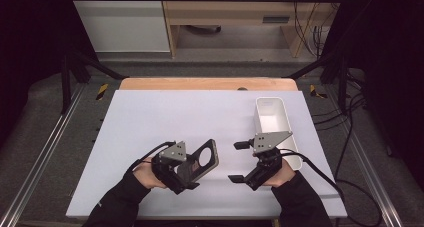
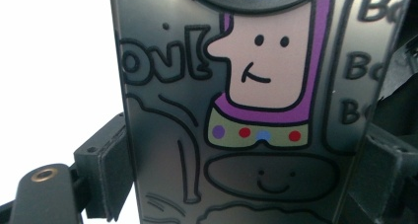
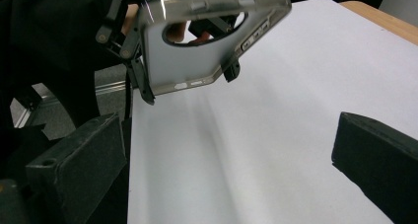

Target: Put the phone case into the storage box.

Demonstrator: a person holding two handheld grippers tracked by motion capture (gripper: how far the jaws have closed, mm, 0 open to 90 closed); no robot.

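On the white tabletop (image 1: pixel 150 117), set over a wooden board, a white rectangular bin (image 1: pixel 274 118) is placed near the far right edge. Behind it, pale cabinets (image 1: pixel 120 22) and dangling cables (image 1: pixel 312 34) are seen; dark curtains and metal rails flank both sides. A phone case (image 1: pixel 202 162) with a round camera hole and cartoon print is held tilted above the surface, clamped in the left tongs (image 1: pixel 187 169). The right tongs (image 1: pixel 239 162) are spread wide, nothing between them, just beside the bin.
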